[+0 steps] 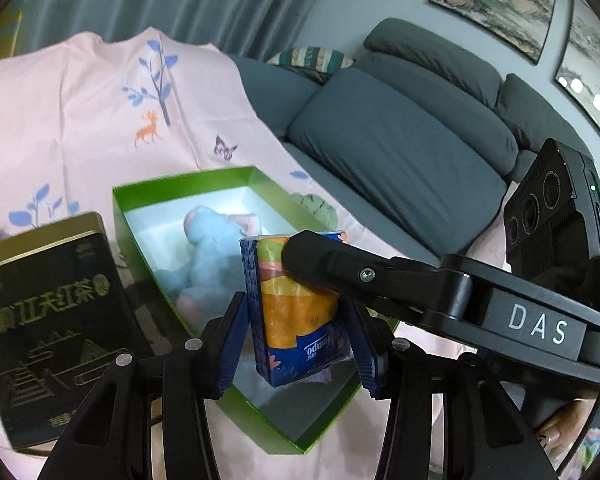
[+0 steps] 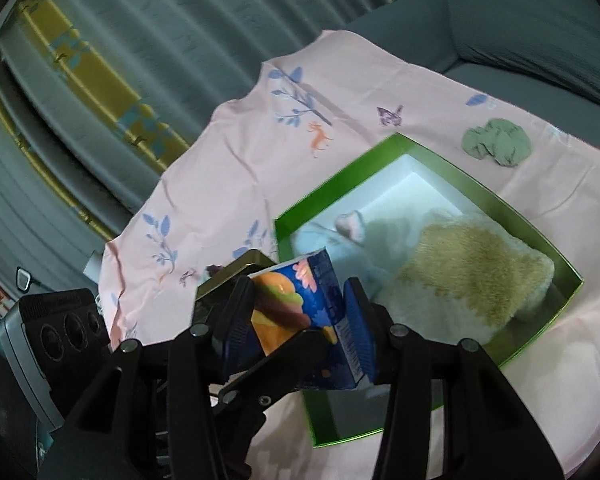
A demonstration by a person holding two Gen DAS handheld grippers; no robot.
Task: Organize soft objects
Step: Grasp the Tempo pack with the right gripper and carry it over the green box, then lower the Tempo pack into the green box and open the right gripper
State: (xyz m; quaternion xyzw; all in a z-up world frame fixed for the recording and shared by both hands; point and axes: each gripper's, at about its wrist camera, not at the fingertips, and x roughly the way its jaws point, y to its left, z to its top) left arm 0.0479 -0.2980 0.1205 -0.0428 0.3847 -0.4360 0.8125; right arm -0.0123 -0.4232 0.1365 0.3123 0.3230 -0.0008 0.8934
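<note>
Soft plastic-wrapped tissue pack (image 1: pixel 296 312), blue with an orange and yellow print, hangs above the near corner of the green-walled, white-lined cardboard box (image 1: pixel 188 182), low centre in both views. Both claws are clamped on it at once: the left claw (image 1: pixel 300 338) pinches its lower end, the right claw (image 2: pixel 300 312) grips the other end.

To set it down well, I judge the two claws should lower together and level, aiming for the bare white floor at the box's near corner, and let go only once the pack rests there; releasing one side early would let it swing.

Already in the box: a pale blue plush toy (image 1: pixel 204 256) and a cream-and-tan fluffy cushion (image 2: pixel 472 276). A dark rectangular tea tin (image 1: pixel 52 320) stands left of the box on the pink printed cloth (image 1: pixel 80 112); a green scrunchie (image 2: pixel 496 142) lies outside too.
</note>
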